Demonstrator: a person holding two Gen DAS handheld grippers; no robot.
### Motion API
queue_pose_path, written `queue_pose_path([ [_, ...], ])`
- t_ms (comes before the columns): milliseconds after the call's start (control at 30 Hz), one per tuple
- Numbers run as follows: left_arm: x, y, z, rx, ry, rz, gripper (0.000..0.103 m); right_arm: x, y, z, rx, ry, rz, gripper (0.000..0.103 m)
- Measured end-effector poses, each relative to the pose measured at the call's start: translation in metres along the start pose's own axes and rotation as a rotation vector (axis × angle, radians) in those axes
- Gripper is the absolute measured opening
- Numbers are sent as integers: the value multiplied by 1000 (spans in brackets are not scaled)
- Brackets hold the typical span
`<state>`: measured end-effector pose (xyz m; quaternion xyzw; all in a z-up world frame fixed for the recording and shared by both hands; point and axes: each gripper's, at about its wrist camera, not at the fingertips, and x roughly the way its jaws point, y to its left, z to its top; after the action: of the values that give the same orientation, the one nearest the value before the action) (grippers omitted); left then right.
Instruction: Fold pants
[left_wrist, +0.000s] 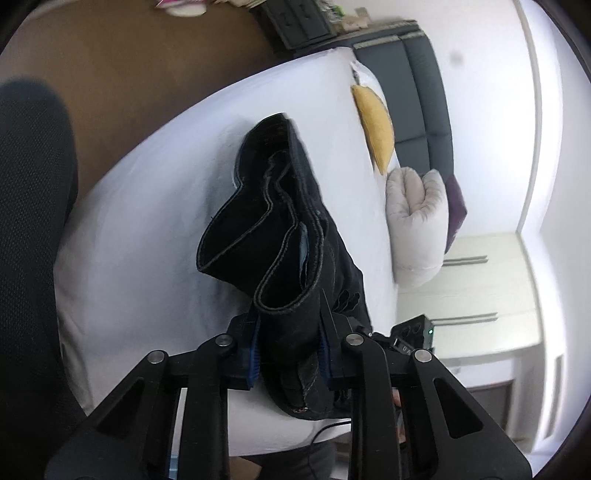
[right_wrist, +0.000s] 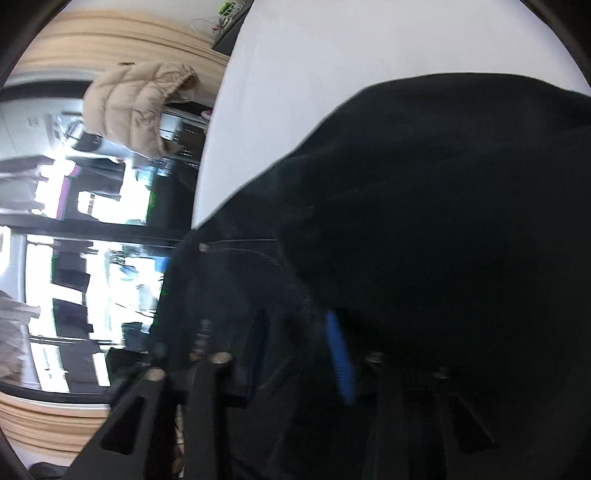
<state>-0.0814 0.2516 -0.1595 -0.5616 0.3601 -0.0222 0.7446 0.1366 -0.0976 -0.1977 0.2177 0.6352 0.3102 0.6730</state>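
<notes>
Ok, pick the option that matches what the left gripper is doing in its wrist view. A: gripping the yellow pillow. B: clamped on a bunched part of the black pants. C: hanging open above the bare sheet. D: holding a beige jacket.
B: the left gripper has its blue-padded fingers pressed against a bunch of the black pants, over the white bed.

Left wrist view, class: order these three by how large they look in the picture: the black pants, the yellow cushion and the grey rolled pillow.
1. Black pants, largest, though they hang close to the camera, held between the left gripper's fingers, which exaggerates their size.
2. Grey rolled pillow.
3. Yellow cushion, smallest, seen edge-on and farthest away.
</notes>
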Motion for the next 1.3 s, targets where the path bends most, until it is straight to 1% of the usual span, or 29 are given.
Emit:
queue_pose_path([
  [67,1,-12,0,52,-7,29,21,-2,0,-2,-2,-6,-3,34],
  [167,1,-23,1,75,-11,38,20,-4,3,-3,-22,-11,-23,34],
  [400,-1,-20,0,64,-1,30,20,-8,-4,-4,18,-26,2,34],
  [533,-5,-19,1,78,-1,17,15,-9,-5,-4,25,-31,-1,32],
  [633,-8,-35,0,143,-12,13,13,-9,-8,-4,45,-30,15,29],
  [667,-8,-40,0,159,-13,9,12,-9,-11,-3,55,-29,18,23],
  [700,-9,-48,0,182,-16,6,12,-9,-13,-3,62,-28,16,20],
  [767,-11,-63,0,232,-23,3,12,-10,-19,-4,76,-28,15,9],
  [800,-11,-74,-1,265,-26,3,12,-10,-21,-5,80,-30,17,7],
  [967,-6,-122,-9,414,-37,17,11,-12,-28,-10,82,-56,62,7],
  [1000,-3,-135,-12,453,-37,23,11,-13,-29,-10,78,-61,73,10],
  [1033,1,-149,-17,499,-33,30,11,-15,-28,-10,75,-64,86,15],
  [1100,15,-182,-32,607,-26,41,11,-29,-27,-8,88,-95,140,55],
  [1167,31,-209,-52,710,-8,48,11,-59,-25,-7,71,-181,231,66],
  [1200,46,-226,-68,774,14,50,11,-72,-23,-3,57,-202,269,72],
  [1233,58,-238,-82,820,32,49,11,-84,-23,2,44,-211,309,77],
  [1267,71,-248,-97,873,53,51,11,-97,-24,7,33,-209,344,85],
  [1300,89,-259,-118,944,81,55,11,-107,-25,11,24,-207,370,86],
])
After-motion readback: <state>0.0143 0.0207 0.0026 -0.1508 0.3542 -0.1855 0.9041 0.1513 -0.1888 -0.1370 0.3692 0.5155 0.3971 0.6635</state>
